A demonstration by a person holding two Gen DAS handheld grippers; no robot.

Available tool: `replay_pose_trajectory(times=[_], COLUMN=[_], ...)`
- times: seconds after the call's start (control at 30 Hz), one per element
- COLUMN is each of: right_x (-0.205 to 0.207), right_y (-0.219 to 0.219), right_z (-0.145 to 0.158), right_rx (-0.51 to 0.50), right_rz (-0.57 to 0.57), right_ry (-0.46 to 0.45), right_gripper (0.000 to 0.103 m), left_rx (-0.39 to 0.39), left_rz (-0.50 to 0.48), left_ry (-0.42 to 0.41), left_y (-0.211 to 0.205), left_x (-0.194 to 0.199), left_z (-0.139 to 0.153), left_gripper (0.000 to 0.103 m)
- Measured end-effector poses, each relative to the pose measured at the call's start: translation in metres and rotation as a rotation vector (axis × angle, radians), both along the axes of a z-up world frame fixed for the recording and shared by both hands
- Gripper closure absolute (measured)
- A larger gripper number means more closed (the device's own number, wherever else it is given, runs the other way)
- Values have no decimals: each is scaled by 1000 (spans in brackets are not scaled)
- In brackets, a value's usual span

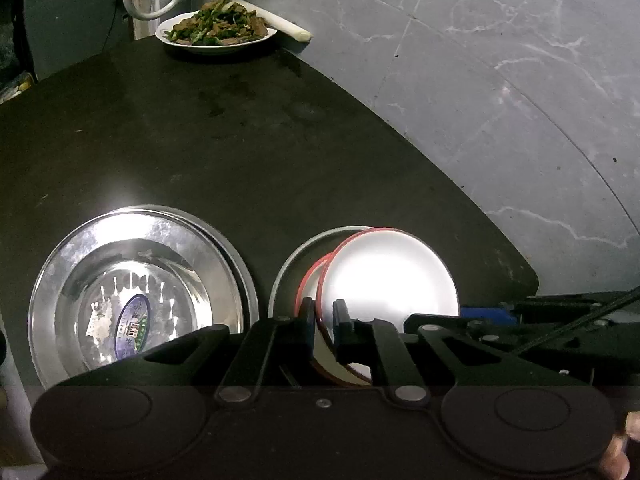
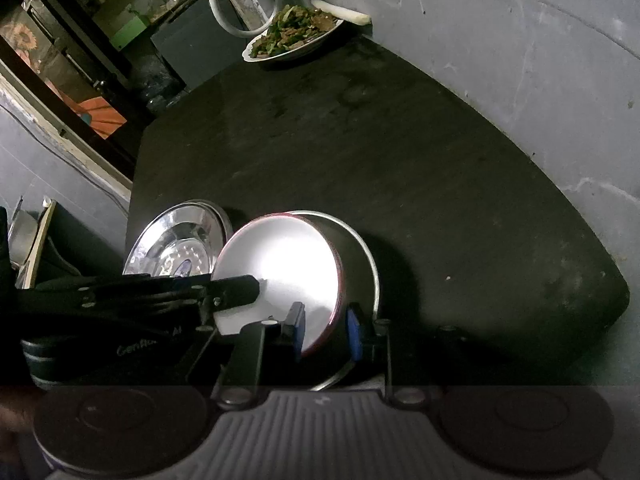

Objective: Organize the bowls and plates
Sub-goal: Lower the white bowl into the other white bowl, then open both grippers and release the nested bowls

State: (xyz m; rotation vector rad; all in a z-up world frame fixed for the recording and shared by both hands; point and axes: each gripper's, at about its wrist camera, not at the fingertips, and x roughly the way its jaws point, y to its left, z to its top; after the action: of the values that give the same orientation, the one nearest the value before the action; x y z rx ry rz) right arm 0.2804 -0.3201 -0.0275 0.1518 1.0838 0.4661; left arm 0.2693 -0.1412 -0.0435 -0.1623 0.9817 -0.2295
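Left wrist view: the left tongs pinch the near rim of the red-rimmed bowl, which sits tilted in a second bowl at 5 o'clock on the desk. The steel plates lie just beside at 7 o'clock.

Right wrist view: the right tongs straddle the same bowl's rim, their jaws not clearly touching it. Lifting level and in step should keep the bowl from slipping.

Scene dim overall. Hard light from near side blows out white bowl interior and glares on steel plate. Dark table swallows detail; far corner murky. Strong fisheye bending at edges, black vignette in top right corners. Gripper bodies near lens soft, underexposed.
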Motion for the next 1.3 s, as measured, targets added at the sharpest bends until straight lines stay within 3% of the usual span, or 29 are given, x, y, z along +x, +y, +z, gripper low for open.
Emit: replay_pose_trajectory(times=[0.27, 0.63, 0.67, 0.7, 0.77, 0.93, 1.17, 1.27, 1.3], right_x=[1, -3, -4, -5, -6, -8, -14, -17, -19], right_y=[1, -3, -3, -3, -3, -1, -3, -5, -7], right_z=[1, 6, 6, 7, 7, 12, 18, 21, 22], right_rx=[-10, -10, -14, -13, -11, -24, -27, -26, -26], right_rz=[4, -7, -5, -4, -3, -1, -20, -35, -41], right_ry=[-1, -31, -36, -38, -41, -67, -98, -111, -117], right_gripper=[76, 73, 73, 72, 70, 58, 37, 24, 16], left_rx=[38, 63, 66, 83, 113, 124, 96, 61, 50], left_rz=[-18, -45, -49, -47, -45, -20, 53, 102, 115], left_ry=[-10, -40, -47, -52, -65, -55, -108, -129, -136], left_y=[-6, -8, -8, -8, -8, -1, 17, 29, 32], left_x=[-2, -8, -8, -9, -12, -17, -32, -39, -42], left_z=[3, 8, 9, 10, 10, 7, 16, 20, 22], left_gripper=[91, 80, 77, 66, 61, 52, 25, 11, 7])
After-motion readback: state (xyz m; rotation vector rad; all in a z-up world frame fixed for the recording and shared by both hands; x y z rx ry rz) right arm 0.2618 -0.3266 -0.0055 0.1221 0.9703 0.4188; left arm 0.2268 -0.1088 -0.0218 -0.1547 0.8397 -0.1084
